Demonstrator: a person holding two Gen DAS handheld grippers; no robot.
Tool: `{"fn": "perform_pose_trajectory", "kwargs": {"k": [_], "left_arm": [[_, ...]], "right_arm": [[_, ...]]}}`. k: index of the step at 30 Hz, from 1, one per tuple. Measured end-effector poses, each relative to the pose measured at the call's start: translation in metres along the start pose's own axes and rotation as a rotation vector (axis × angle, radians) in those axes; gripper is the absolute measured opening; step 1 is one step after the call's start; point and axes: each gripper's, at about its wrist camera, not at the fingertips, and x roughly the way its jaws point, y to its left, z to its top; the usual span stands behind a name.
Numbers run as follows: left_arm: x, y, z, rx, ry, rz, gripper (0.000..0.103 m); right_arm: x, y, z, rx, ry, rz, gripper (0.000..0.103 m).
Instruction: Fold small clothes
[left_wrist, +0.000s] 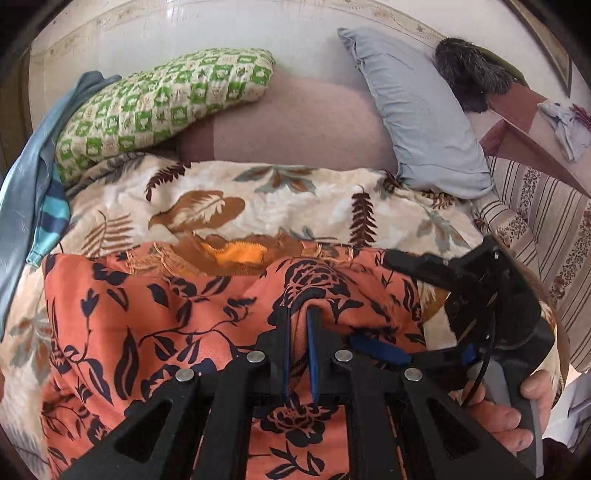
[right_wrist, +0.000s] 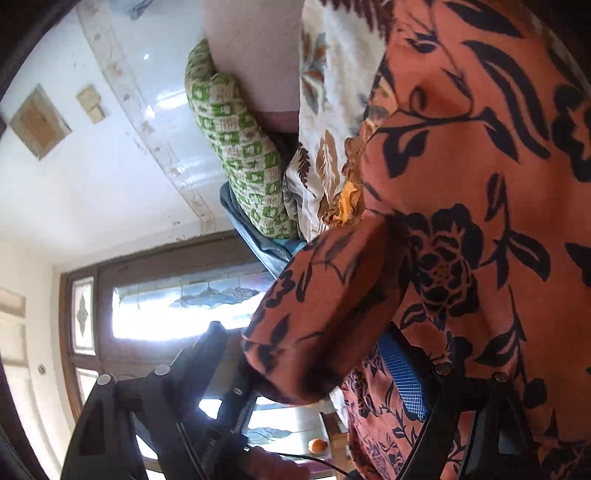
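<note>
An orange garment with a dark floral print (left_wrist: 166, 325) lies spread on a leaf-patterned bedspread (left_wrist: 258, 199); an orange-yellow lining shows at its neckline (left_wrist: 236, 254). My left gripper (left_wrist: 298, 314) is shut on a fold of this garment near its middle. My right gripper shows at the right in the left wrist view (left_wrist: 406, 266), lying on the garment's right edge. In the right wrist view the garment (right_wrist: 461, 221) fills the frame, and a fold of it hangs between the right gripper's fingers (right_wrist: 402, 387); those jaws stand wide apart.
A green checked pillow (left_wrist: 166, 99), a grey pillow (left_wrist: 417, 110) and a blue cloth (left_wrist: 33, 192) lie at the bed's head by the white wall. A striped sofa (left_wrist: 535, 221) stands right. A window and door (right_wrist: 166, 306) show in the right wrist view.
</note>
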Motion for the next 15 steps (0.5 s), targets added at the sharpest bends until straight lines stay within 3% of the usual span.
{"fn": "perform_pose_trajectory", "kwargs": {"k": [1, 3, 6, 7, 8, 11, 13, 15], "left_arm": [[0.003, 0.0, -0.005, 0.0, 0.013, 0.001, 0.008], [0.008, 0.002, -0.011, 0.008, 0.037, -0.017, 0.008], [0.003, 0.007, -0.014, 0.019, 0.028, -0.057, 0.012], [-0.002, 0.009, -0.013, 0.029, 0.011, -0.068, 0.015], [-0.008, 0.01, -0.012, 0.041, -0.008, -0.057, 0.031], [-0.036, 0.026, -0.011, 0.048, -0.147, 0.02, 0.066], [-0.055, 0.048, -0.012, 0.027, -0.238, 0.08, 0.073], [-0.064, 0.078, -0.015, -0.023, -0.282, 0.177, 0.076]], "right_arm": [[-0.005, 0.005, 0.0, -0.027, -0.034, -0.037, 0.078], [-0.013, 0.022, -0.001, -0.13, -0.101, -0.123, 0.037], [-0.023, 0.046, -0.005, -0.269, -0.193, -0.255, 0.012], [-0.024, 0.052, -0.006, -0.304, -0.212, -0.295, 0.011], [-0.025, 0.058, -0.008, -0.344, -0.241, -0.342, 0.011], [-0.038, 0.072, -0.008, -0.444, -0.335, -0.47, 0.01], [-0.049, 0.088, -0.01, -0.526, -0.425, -0.52, 0.01], [-0.069, 0.111, -0.021, -0.634, -0.514, -0.518, 0.01]]}}
